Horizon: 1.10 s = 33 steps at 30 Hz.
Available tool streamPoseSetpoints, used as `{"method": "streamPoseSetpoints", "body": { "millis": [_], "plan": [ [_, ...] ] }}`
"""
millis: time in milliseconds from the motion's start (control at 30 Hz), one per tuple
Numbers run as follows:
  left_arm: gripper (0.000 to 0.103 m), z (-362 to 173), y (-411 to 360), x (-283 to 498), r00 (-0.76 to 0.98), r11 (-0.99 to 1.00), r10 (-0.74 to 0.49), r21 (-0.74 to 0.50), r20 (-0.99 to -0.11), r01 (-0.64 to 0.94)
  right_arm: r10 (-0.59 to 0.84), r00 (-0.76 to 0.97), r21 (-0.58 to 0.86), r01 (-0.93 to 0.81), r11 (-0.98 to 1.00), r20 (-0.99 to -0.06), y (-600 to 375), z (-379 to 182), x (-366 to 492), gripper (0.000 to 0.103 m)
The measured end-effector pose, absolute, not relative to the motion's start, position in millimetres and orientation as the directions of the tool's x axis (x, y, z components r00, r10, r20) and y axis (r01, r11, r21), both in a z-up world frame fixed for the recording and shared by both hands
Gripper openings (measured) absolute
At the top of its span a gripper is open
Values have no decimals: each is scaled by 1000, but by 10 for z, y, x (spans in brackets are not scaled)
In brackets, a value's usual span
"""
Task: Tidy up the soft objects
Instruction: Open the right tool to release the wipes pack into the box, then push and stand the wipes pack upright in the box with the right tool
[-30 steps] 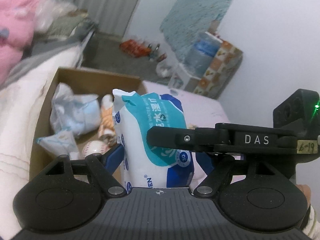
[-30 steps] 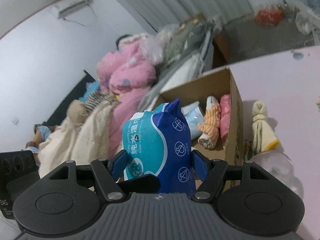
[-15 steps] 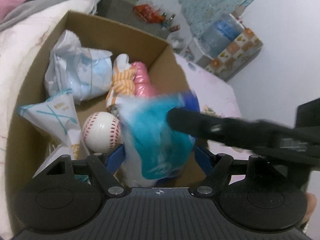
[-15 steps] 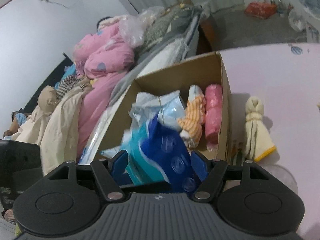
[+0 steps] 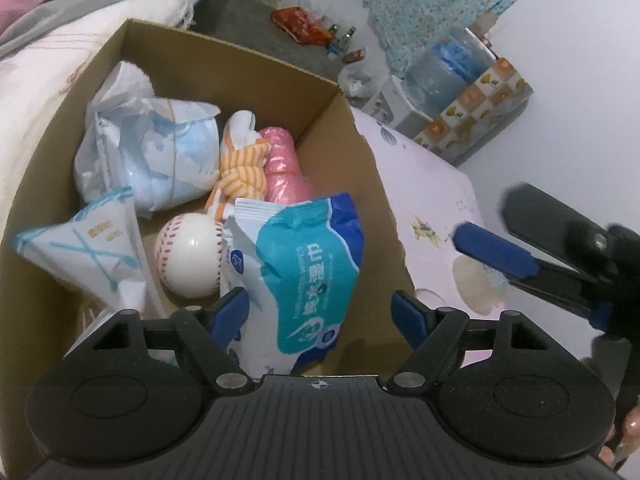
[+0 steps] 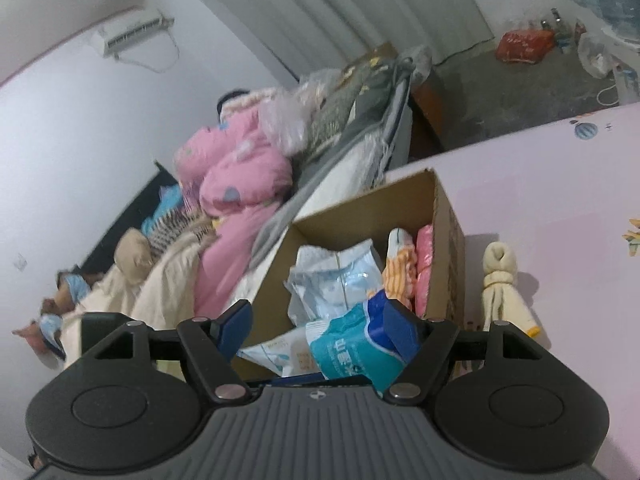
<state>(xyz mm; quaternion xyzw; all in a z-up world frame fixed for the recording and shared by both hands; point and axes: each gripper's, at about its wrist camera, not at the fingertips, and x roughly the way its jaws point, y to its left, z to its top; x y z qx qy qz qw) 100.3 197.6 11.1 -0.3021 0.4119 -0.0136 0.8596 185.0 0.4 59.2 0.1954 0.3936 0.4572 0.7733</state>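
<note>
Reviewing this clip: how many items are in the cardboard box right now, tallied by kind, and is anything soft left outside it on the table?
In the cardboard box:
Plastic-wrapped packs: 3 (wet wipes pack, white tissue pack, clear bag of blue-white items)
Knotted cloths: 1 (orange striped cloth)
Pink rolls: 1 (pink roll)
Balls: 1 (baseball)
Outside, on the table: 1 (cream knotted cloth)
Total: 7

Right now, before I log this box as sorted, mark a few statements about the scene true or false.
1. The wet wipes pack is in the cardboard box. True.
2. The baseball lies on the table outside the box. False: it is in the box, beside the wipes.
3. A cream knotted towel sits outside the box on the pink table. True.
4. The box holds only the wipes. False: an orange striped cloth and a pink roll are also inside.
</note>
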Motion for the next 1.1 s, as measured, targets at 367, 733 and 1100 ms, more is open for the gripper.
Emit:
{"method": "streamPoseSetpoints", "body": {
  "millis": [367,733,1100],
  "plan": [
    [79,61,2100,1257,667,775,-265,-565,-696,-282,867,287,704,-507,498,-407,-330,471,1884,62],
    [82,430,2101,866,762,812,-87,-489,-642,-319,840,323,606,-584,540,-437,-393,571,1850,63],
    [98,924,2194,84,870,845,77,-431,-487,-316,608,254,126,-849,512,-752,1045,713,1377,64]
  ]
}}
